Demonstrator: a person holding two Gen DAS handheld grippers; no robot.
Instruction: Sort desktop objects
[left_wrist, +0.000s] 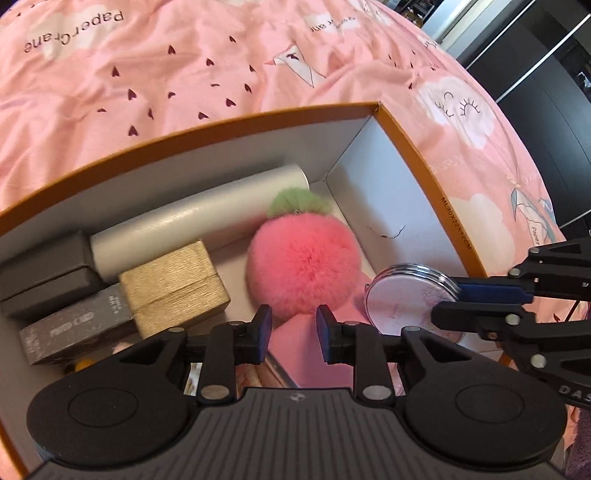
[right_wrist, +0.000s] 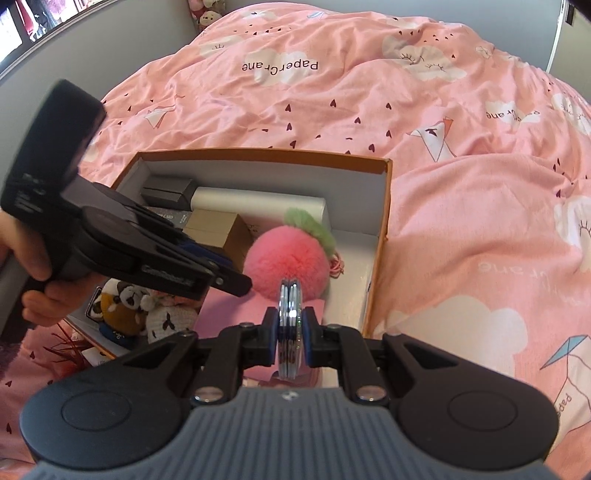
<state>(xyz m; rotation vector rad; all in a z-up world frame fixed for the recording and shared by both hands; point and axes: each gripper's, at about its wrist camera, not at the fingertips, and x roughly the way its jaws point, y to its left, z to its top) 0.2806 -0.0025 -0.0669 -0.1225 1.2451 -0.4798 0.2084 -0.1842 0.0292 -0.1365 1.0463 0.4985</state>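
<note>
Two grippers over an orange-rimmed box (left_wrist: 406, 147), left gripper (left_wrist: 293, 326) partly open and empty at lower centre, right gripper (right_wrist: 290, 341) clamped on a round compact mirror (right_wrist: 289, 306), pink pompom (left_wrist: 301, 264) mid-frame.

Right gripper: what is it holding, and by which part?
The right gripper is shut on the round compact mirror, pads on its two flat faces near the rim. The left gripper is open, holding nothing.

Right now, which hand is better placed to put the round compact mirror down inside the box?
Right. The right gripper is shut on the compact mirror above the box, near the pink pompom. The left gripper is open and holds nothing.
</note>
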